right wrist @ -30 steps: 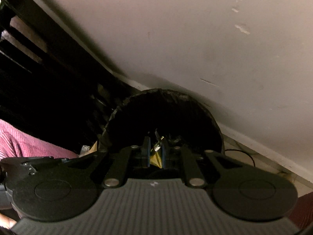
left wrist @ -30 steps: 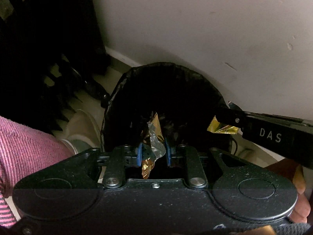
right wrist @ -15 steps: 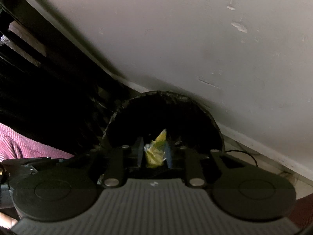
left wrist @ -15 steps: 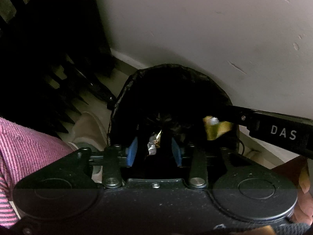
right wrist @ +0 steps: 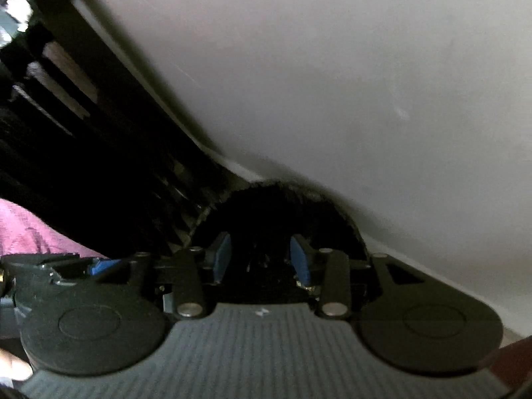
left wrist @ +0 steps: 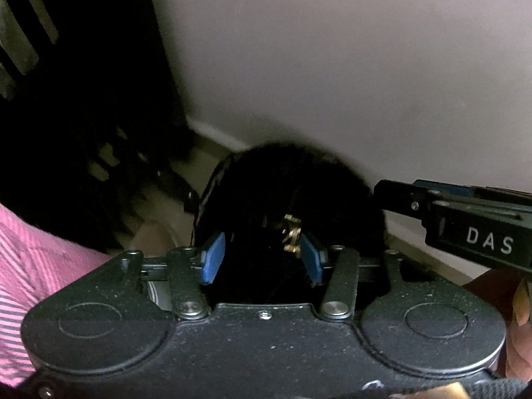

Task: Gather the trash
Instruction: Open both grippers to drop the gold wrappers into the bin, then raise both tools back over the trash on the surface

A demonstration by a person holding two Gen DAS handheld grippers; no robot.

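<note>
Hanging over the black bin (left wrist: 292, 179) by the wall (left wrist: 332, 50), the left gripper (left wrist: 262, 256) has just been opening its jaws, and nothing is squeezed between its blue pads (left wrist: 212, 257). A gold wrapper (left wrist: 292, 232) sits down inside the bin, close to the right pad. The right gripper (right wrist: 259, 257) has been opening too; its jaws are apart over the bin's dark middle, gripping nothing.

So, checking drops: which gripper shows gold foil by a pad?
The left gripper: foil beside one pad; the right gripper shows none. Both have just been opening.
</note>
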